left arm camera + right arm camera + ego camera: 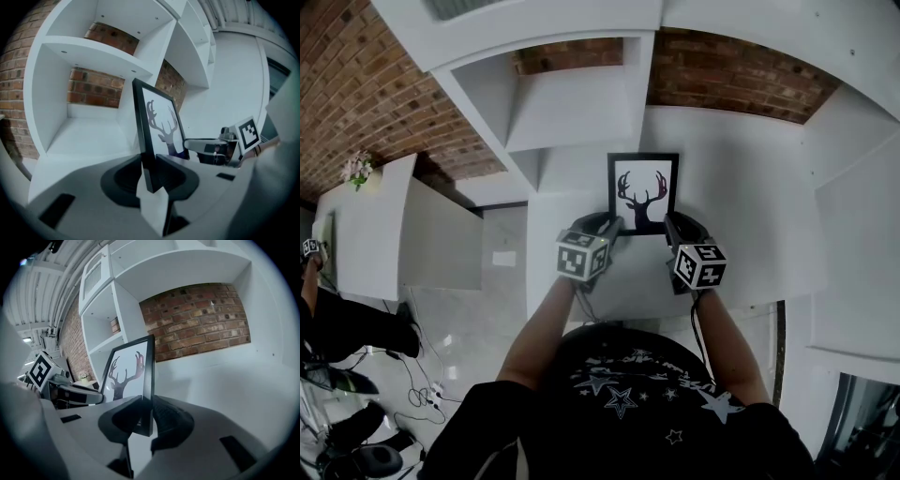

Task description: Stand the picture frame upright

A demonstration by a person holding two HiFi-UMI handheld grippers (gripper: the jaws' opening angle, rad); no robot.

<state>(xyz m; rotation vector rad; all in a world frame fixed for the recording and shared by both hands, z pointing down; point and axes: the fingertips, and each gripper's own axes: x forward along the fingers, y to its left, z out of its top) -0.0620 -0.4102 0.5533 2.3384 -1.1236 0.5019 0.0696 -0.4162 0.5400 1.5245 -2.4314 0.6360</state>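
- My left gripper (614, 225) is clamped on the frame's (643, 192) lower left edge, with the black rim pinched between its jaws.
- My right gripper (670, 223) is clamped on the frame's lower right edge in the same way.
- The frame is near upright between them, its stag print facing me.
- The white counter (741, 206) lies under the frame; I cannot tell whether the frame's bottom edge touches it.
- The brick wall (731, 84) is behind the frame, well apart from it.
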